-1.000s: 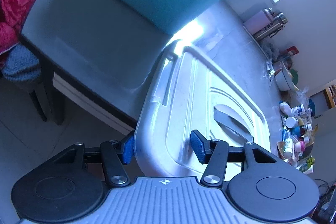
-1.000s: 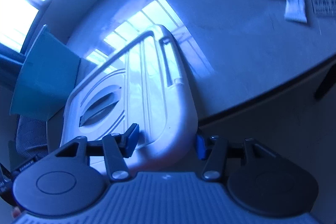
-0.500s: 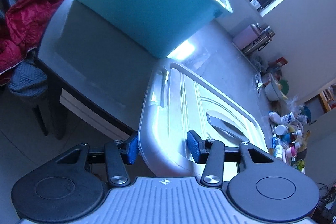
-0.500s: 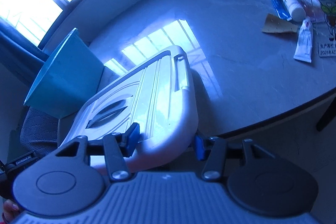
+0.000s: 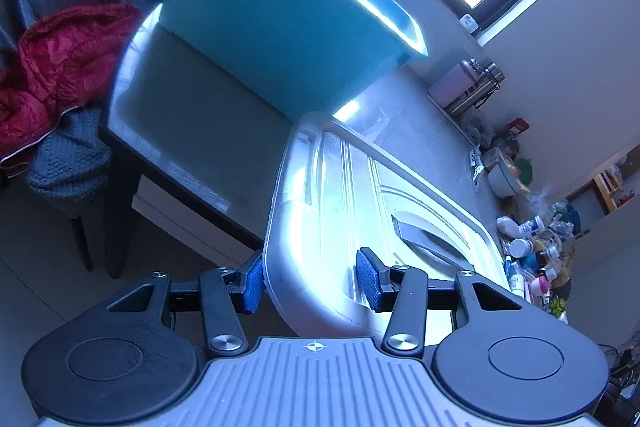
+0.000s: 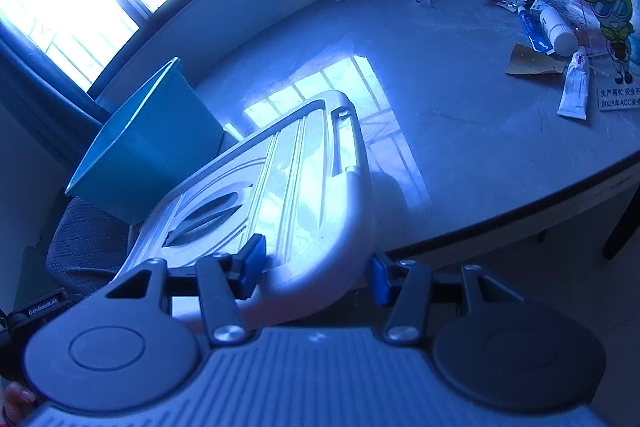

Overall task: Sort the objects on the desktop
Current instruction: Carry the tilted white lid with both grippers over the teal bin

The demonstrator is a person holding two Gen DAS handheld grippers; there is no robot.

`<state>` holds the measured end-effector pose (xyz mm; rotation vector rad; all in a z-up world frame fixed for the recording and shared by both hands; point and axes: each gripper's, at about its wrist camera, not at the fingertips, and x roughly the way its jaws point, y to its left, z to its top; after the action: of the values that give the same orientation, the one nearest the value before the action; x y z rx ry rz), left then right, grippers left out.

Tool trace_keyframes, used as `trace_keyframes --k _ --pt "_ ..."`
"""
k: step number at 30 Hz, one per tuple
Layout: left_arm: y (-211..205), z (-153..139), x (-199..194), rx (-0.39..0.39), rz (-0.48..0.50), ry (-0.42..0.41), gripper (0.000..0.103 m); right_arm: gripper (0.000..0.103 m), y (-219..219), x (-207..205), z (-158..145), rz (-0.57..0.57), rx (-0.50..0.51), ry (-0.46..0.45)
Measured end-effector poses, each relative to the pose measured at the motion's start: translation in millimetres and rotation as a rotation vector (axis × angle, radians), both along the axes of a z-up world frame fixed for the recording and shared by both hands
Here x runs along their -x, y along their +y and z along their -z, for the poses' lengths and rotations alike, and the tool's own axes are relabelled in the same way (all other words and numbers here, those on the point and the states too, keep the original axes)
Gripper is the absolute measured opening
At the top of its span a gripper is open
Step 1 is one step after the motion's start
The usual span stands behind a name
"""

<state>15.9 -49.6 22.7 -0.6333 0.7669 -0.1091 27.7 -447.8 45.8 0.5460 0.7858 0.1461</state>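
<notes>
Left wrist view: both grippers hold one white lid (image 5: pixel 352 211) by its near corners at the table edge

The left gripper (image 5: pixel 310 281) has its jaws part open around the lid's left corner, blue pads (image 5: pixel 368 285) on either side of the rim; the right gripper (image 6: pixel 316 273) does the same at the right corner, one pad (image 6: pixel 254 263) on top and the other below the edge. Whether the pads actually press the plastic I cannot tell. The lid is tilted, its far end over the table (image 6: pixel 460 131), just beside the teal bin (image 6: pixel 148 147). Bottles and tubes (image 6: pixel 552 23) lie well apart on the right. This looks like the step of clearing or placing the lid before sorting; the next move calls for both hands travelling together, level, so the lid neither twists nor slips
</notes>
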Motion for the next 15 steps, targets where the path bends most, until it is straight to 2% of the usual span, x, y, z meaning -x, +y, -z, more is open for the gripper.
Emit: trace_keyframes --k 15 --pt "117.3 -16.8 89.8 -0.002 0.029 -0.064 0.049 0.053 108.4 85.8 -18.9 0.04 0.002 -0.074"
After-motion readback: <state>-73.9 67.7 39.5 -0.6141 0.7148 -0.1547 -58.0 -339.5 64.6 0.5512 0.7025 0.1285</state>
